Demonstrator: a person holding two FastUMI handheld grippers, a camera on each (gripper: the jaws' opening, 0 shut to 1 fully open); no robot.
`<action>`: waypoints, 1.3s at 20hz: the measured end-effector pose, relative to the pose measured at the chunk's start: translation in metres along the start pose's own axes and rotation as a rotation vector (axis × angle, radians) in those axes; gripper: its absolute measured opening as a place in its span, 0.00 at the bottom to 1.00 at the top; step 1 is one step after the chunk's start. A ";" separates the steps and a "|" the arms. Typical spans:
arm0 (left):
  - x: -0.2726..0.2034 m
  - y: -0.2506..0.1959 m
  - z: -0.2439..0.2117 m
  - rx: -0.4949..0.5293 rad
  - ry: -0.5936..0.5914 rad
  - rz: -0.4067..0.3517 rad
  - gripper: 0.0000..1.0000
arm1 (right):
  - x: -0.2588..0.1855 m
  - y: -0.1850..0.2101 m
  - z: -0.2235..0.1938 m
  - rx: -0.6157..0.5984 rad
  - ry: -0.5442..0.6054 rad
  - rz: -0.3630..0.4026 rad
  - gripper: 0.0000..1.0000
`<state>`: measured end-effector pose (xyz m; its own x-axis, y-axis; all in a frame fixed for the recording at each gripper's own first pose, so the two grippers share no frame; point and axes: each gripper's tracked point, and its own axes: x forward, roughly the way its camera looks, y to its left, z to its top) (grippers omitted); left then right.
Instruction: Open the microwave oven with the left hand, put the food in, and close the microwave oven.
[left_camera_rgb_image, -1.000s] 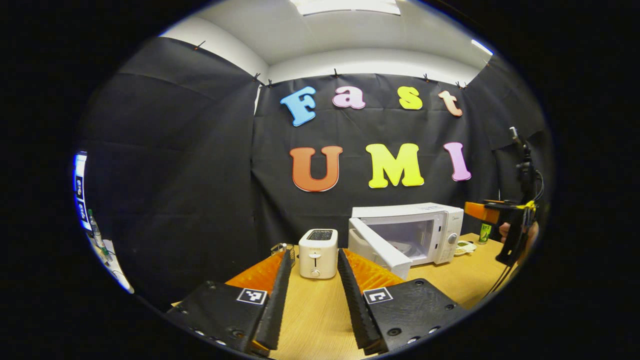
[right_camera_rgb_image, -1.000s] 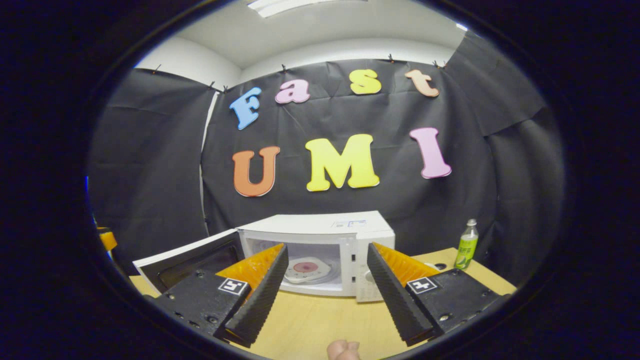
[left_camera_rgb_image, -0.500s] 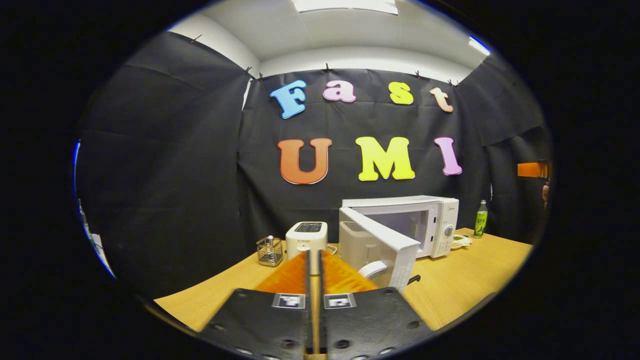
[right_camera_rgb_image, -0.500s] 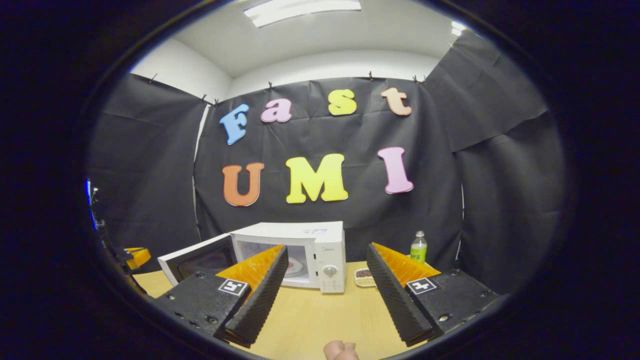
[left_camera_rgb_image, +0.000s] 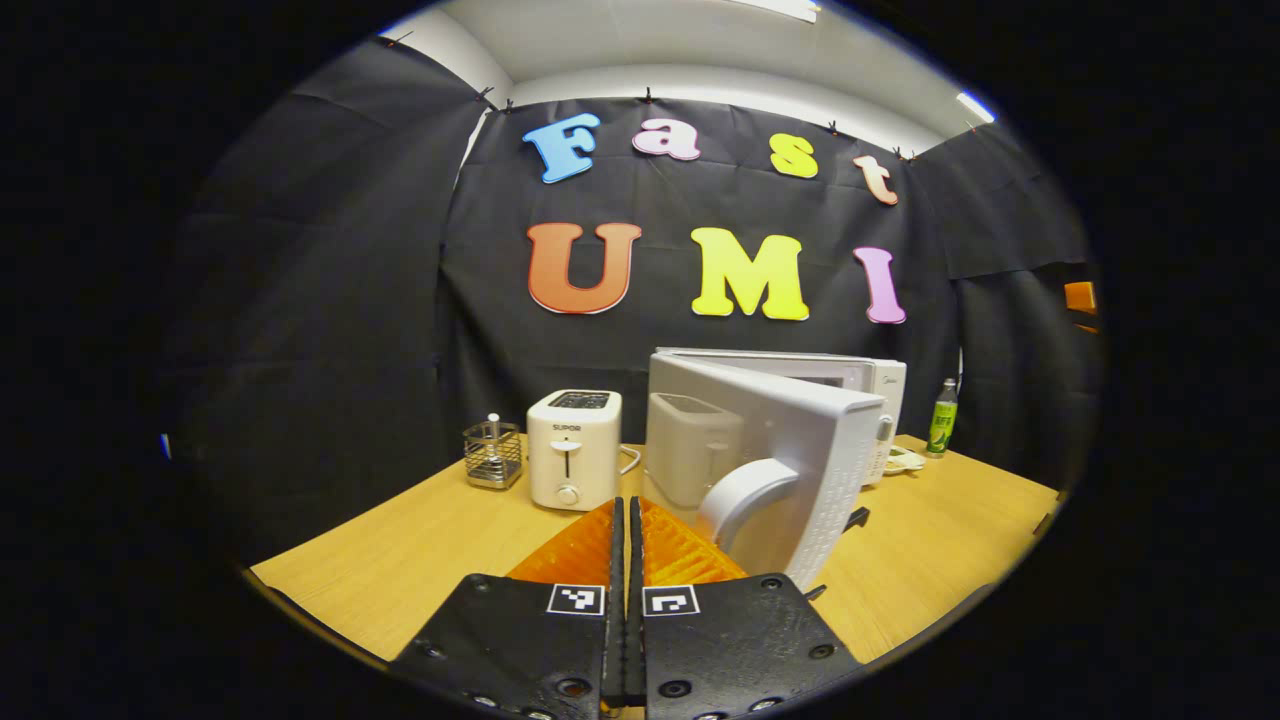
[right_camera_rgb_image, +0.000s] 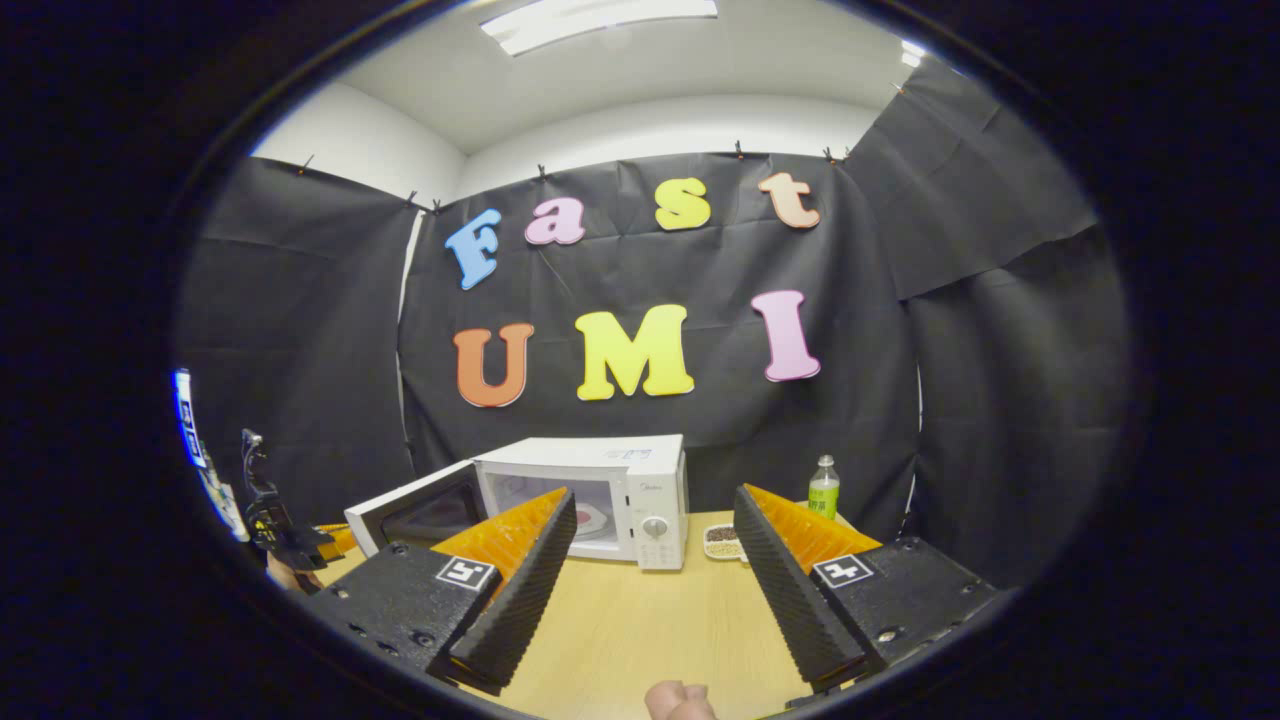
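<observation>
Since a second ago the left tool has gone from spread apart to pressed together with nothing between its fingers, and it has drawn nearer the microwave oven, whose door now looms larger in the left gripper view; the right tool has backed away from the microwave oven, which looks smaller in the right gripper view than before.

In the left gripper view the left tool's tips lie just in front of the microwave oven's door, near its curved white handle; I cannot tell whether they touch it; the door stands partly open, swung out toward the camera over the wooden worktop; left of the microwave oven sits a white toaster, and left of that a small wire holder; right of the microwave oven a green bottle stands upright, with a small dish beside the oven's right side.

In the right gripper view the right tool is held wide and empty, well apart from the microwave oven; a fingertip shows at the bottom edge; inside the oven's cavity lies a plate with the food; far left of the oven, the left tool shows as a dark shape.
</observation>
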<state>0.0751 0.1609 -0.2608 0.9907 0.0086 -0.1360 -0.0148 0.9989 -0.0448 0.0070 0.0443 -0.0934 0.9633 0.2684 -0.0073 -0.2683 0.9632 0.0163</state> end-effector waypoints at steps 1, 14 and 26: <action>0.002 -0.003 -0.002 0.020 0.005 -0.004 0.00 | -0.005 -0.002 0.004 0.001 -0.008 -0.005 1.00; 0.042 -0.125 0.007 -0.034 0.002 -0.272 0.00 | -0.028 -0.016 0.017 0.035 -0.027 -0.002 0.91; 0.115 -0.209 -0.008 0.013 0.042 -0.440 0.00 | -0.019 -0.026 0.005 0.085 -0.009 0.014 0.91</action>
<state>0.1908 -0.0477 -0.2751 0.8960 -0.4191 -0.1471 0.4090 0.9076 -0.0945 -0.0038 0.0140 -0.0887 0.9595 0.2817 0.0025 -0.2805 0.9545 0.1007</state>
